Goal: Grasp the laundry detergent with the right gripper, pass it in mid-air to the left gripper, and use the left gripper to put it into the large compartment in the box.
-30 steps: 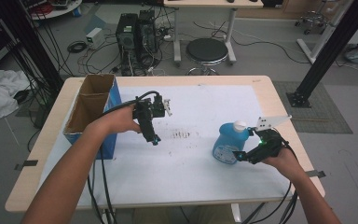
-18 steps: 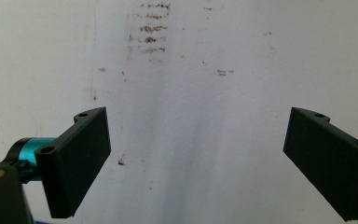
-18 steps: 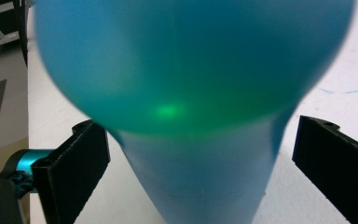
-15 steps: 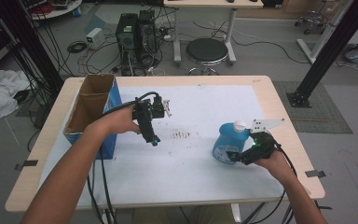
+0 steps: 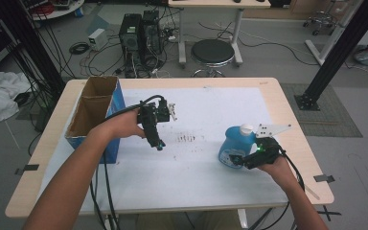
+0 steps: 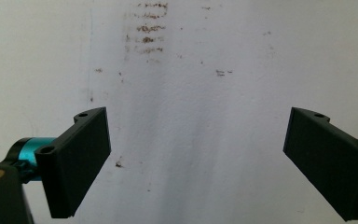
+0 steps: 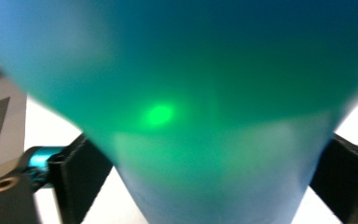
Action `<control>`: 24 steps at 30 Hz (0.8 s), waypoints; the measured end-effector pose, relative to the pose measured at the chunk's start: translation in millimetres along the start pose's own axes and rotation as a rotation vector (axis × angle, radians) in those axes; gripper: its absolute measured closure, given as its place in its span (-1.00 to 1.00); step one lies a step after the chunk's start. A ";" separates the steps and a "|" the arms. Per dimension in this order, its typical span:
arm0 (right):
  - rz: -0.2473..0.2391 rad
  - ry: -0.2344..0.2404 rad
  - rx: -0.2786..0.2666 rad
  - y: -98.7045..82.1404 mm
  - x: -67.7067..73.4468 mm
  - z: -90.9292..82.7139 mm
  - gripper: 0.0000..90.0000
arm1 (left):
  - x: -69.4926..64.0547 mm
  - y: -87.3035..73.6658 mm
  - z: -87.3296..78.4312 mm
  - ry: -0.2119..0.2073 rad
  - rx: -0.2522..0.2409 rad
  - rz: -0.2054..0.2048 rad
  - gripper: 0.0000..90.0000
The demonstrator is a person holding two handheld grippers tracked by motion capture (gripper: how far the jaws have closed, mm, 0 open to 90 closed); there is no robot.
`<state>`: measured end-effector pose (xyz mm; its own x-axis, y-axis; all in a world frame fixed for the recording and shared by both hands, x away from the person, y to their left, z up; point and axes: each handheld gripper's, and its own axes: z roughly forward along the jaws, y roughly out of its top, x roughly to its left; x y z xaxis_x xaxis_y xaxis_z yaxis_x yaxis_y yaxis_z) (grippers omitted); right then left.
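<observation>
Our right gripper (image 5: pixel 243 160) is at the blue bottle (image 5: pixel 235 145), on the right side of the table (image 5: pixel 287 124). In the right gripper view the bottle (image 7: pixel 191 93) sits between the two black jaws, very close and blurry, with a green spot of light on it. The jaws are beside the bottle on both sides, but we cannot tell if they squeeze it or just stand next to it. The bottle stands up on the white sheet (image 5: pixel 211 110) and has a white cap (image 5: pixel 246 128) on top. A grey three-cornered plate (image 5: pixel 271 129) sticks up from the gripper, and our right hand (image 5: pixel 274 165) holds it from behind.

Our left gripper (image 5: pixel 159 143) is held over the middle of the table, well apart from the bottle. Our left hand (image 5: pixel 124 125) grips it, and a black cable (image 5: pixel 124 111) loops away from it. In the left gripper view the jaws are wide apart with nothing between them, and we look down on the white sheet (image 6: pixel 191 140). There are small brown marks (image 6: pixel 147 32) on the sheet. In the high view we see the brown marks (image 5: pixel 187 139) just to the right of the left gripper.

A cardboard box (image 5: pixel 93 108) with blue sides stands at the left edge of the table, near our left arm. Its top is open.

Behind the table there is a round black stool (image 5: pixel 212 51) and computer towers (image 5: pixel 141 31) on the floor with many cables.
</observation>
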<state>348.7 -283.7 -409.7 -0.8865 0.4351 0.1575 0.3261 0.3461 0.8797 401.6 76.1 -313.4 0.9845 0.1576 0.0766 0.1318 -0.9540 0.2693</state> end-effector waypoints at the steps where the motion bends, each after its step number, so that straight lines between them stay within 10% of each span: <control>1: 0.003 -0.002 -0.018 -1.4 -0.2 -0.5 -0.70 | 0.0 -0.2 0.1 -0.002 0.003 0.002 -0.84; 24: -0.012 -0.018 -0.038 -5.2 -2.1 -0.9 -0.42 | -0.7 -1.5 0.8 -0.002 0.002 -0.004 -0.84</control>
<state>348.6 -287.2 -414.3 -0.8840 0.4463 0.1394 0.3028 0.3194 0.8980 400.8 77.3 -314.6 0.9842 0.1610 0.0732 0.1361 -0.9538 0.2680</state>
